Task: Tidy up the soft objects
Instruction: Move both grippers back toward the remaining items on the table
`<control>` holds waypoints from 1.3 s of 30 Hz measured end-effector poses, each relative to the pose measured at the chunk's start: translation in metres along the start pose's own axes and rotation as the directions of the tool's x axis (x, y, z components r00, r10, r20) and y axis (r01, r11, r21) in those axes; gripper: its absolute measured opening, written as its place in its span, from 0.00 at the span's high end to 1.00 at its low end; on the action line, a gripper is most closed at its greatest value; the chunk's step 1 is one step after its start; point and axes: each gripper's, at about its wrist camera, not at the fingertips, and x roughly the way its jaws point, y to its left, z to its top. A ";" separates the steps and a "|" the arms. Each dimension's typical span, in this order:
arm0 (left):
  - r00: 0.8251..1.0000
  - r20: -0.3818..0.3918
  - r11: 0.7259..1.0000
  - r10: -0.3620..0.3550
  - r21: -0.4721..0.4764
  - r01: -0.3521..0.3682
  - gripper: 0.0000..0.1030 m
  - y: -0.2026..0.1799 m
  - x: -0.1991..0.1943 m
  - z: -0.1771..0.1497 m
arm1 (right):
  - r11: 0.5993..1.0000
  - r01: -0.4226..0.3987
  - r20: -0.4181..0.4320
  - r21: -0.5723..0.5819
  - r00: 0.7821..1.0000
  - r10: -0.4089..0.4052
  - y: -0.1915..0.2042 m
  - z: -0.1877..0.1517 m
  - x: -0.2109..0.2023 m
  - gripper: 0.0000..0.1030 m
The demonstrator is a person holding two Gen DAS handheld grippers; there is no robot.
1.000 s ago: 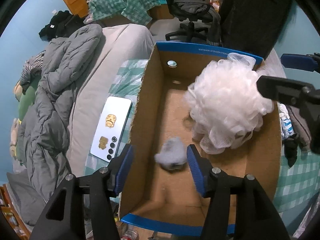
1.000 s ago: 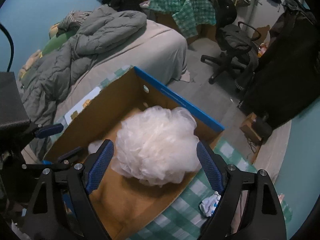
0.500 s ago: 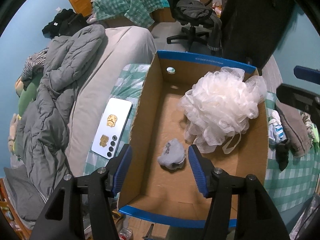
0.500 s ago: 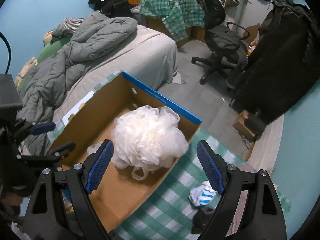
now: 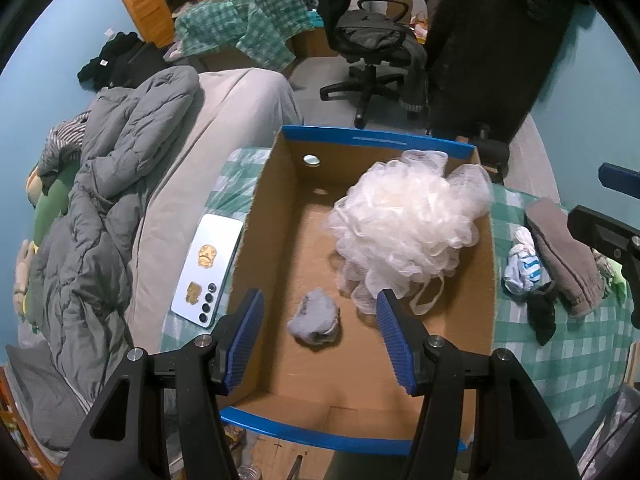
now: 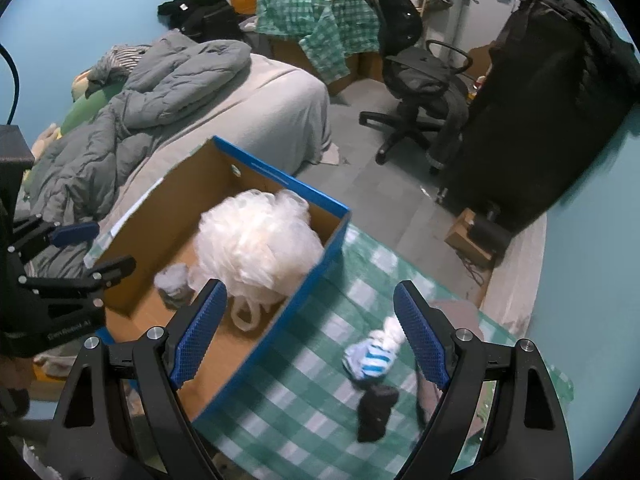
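Note:
A cardboard box with blue rims (image 5: 484, 304) (image 6: 280, 320) stands on a green checked cloth (image 6: 320, 400). Inside lie a white mesh bath pouf (image 5: 408, 224) (image 6: 256, 244) and a small grey balled sock (image 5: 316, 318) (image 6: 174, 280). To the right of the box lie a white and blue striped sock (image 5: 520, 264) (image 6: 372, 354), a black sock (image 5: 542, 312) (image 6: 376, 408) and a grey-brown cloth (image 5: 564, 256). My left gripper (image 5: 320, 336) is open and empty above the box's near end. My right gripper (image 6: 310, 332) is open and empty above the box's right wall.
A phone (image 5: 208, 268) lies on the bed left of the box. A grey quilt (image 5: 100, 208) covers the bed. An office chair (image 6: 416, 80) and a black bag (image 6: 540, 120) stand on the floor beyond.
The right gripper let the white pouf go into the box and drew back up and to the right. The left gripper rose a little above the grey sock.

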 end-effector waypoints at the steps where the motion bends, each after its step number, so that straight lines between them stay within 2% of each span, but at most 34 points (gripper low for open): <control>1: 1.000 0.000 1.000 -0.003 0.002 0.003 0.42 -0.002 0.000 0.000 | 1.000 0.004 -0.002 0.003 1.000 -0.004 -0.003 -0.003 -0.001 0.17; 18: 0.998 -0.008 0.991 -0.068 0.119 0.068 0.42 -0.069 -0.011 0.004 | 0.989 0.095 -0.039 0.116 0.995 -0.091 -0.075 -0.058 -0.034 0.17; 33: 0.994 -0.019 0.973 -0.107 0.202 0.109 0.42 -0.134 -0.017 0.005 | 0.952 0.177 -0.080 0.250 0.984 -0.161 -0.154 -0.118 -0.066 0.17; 39: 0.995 -0.016 0.962 -0.102 0.251 0.103 0.42 -0.159 -0.016 0.007 | 0.934 0.202 -0.090 0.294 0.979 -0.183 -0.180 -0.138 -0.076 0.17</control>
